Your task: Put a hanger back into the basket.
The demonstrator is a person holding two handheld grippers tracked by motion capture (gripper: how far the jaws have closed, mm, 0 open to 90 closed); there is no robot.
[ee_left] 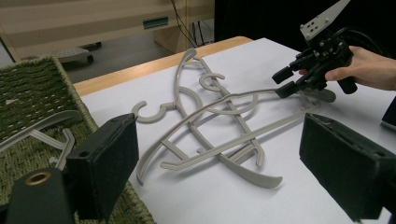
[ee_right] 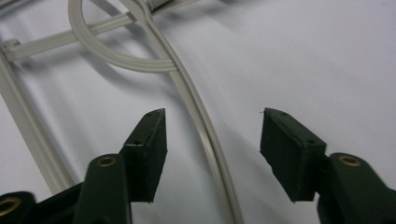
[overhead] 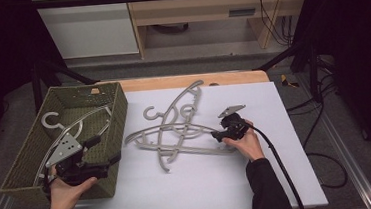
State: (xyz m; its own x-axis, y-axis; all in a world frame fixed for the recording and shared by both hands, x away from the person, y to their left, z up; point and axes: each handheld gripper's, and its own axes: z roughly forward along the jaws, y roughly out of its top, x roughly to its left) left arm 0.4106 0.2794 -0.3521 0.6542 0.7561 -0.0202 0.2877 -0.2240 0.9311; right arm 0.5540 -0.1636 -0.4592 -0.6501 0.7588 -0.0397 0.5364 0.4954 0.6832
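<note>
Several grey plastic hangers lie tangled on the white board. Another grey hanger rests inside the woven green basket at the left. My right gripper sits low at the right end of the pile. In the right gripper view its jaws stand apart on either side of one hanger's arm, and the pads are not touching it. My left gripper hovers at the basket's front right corner, open and empty. In the left gripper view it faces the pile and the right gripper.
The basket takes up the table's left side, its right wall against the board's edge. A black cable trails from the right gripper along the person's sleeve. Bare white board lies in front of and to the right of the hangers. A wooden strip borders the far edge.
</note>
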